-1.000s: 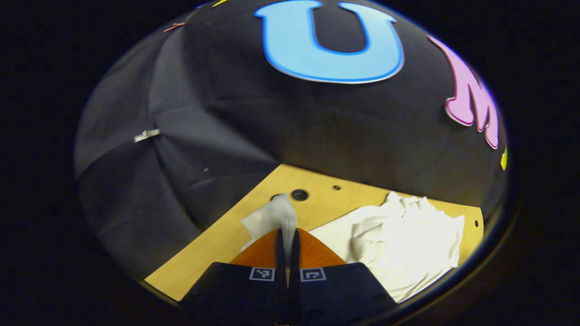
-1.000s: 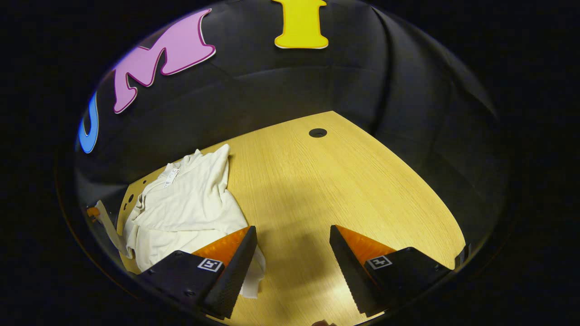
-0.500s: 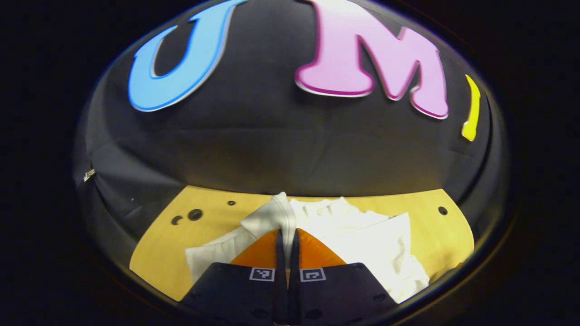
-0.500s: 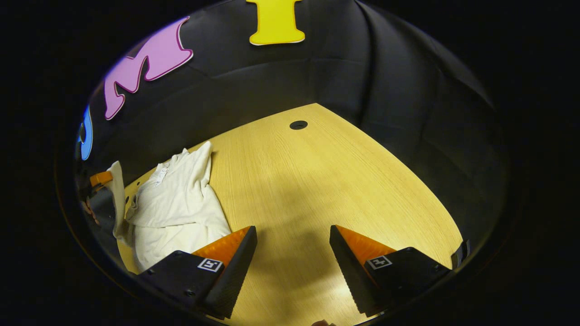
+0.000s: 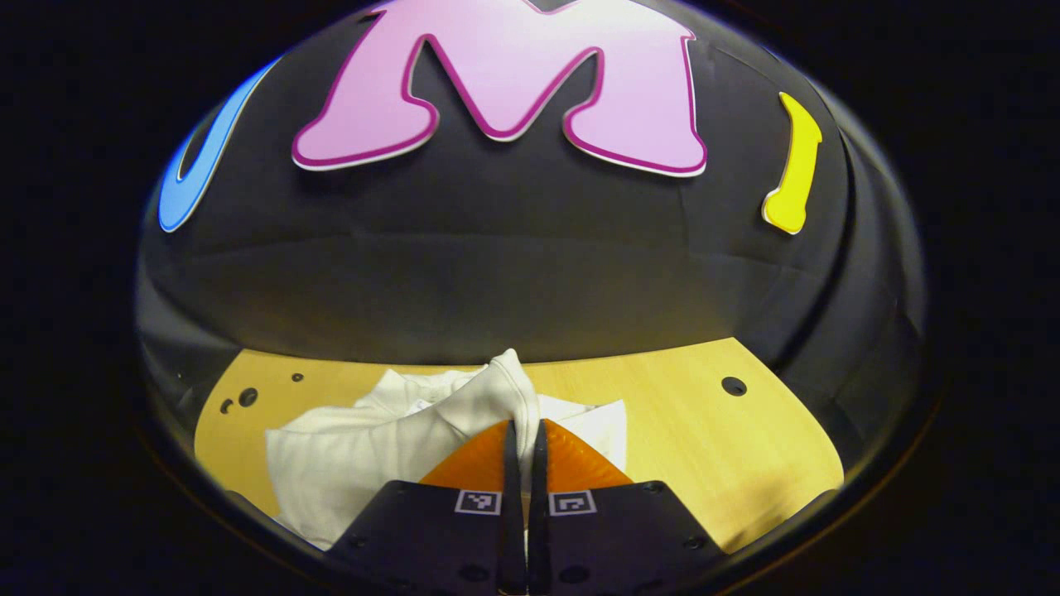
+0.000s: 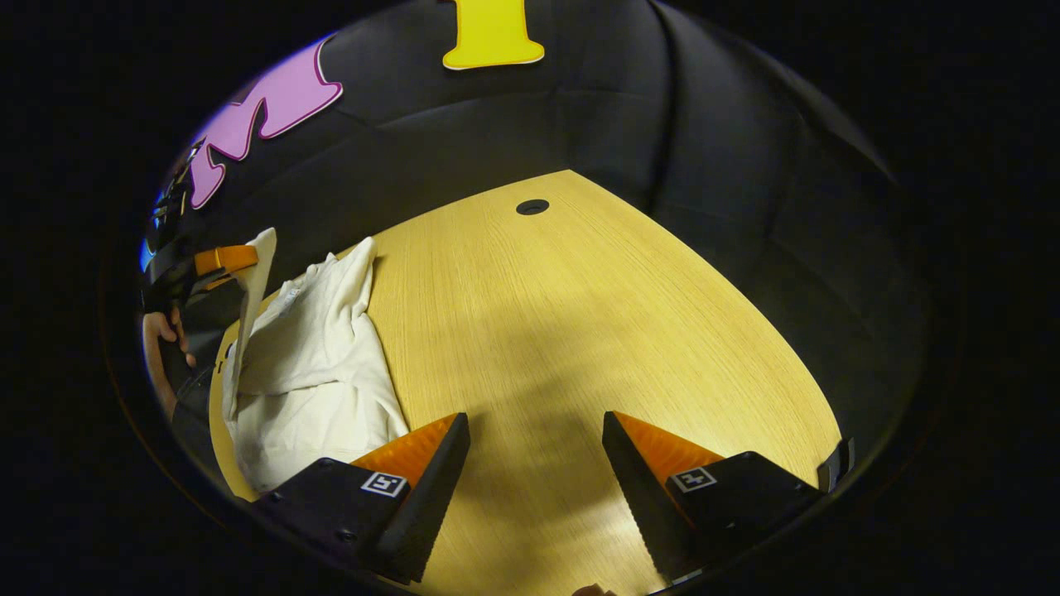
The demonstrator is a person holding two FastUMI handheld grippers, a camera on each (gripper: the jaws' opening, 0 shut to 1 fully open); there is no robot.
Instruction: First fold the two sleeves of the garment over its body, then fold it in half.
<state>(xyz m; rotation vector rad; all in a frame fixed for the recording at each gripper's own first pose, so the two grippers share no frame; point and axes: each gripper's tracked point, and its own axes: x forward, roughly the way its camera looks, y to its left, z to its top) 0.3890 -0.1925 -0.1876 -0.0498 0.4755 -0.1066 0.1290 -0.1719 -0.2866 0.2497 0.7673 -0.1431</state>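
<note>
While the left gripper (image 5: 522, 430) pinches a lifted sleeve (image 5: 497, 393), the right gripper (image 6: 536, 430) gapes.
The white garment (image 6: 315, 364) lies lengthwise toward the frame's upper left on the table (image 6: 596, 331).

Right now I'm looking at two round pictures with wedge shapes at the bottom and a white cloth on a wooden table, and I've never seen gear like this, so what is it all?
These come from two handheld tools, each a two-finger gripper a person carries, with a wide-angle camera riding on it and looking forward along its fingers. The wedges at the bottom of each picture are that tool's own fingers.

In the left gripper view, the left gripper is shut on a sleeve of the white garment, lifting it over the body.

In the right gripper view, the right gripper is open above bare wooden table, holding nothing. At its far left you see the same garment and, farther off, the other tool with the hand holding it.

The black cloth behind is just the booth's wall.
</note>
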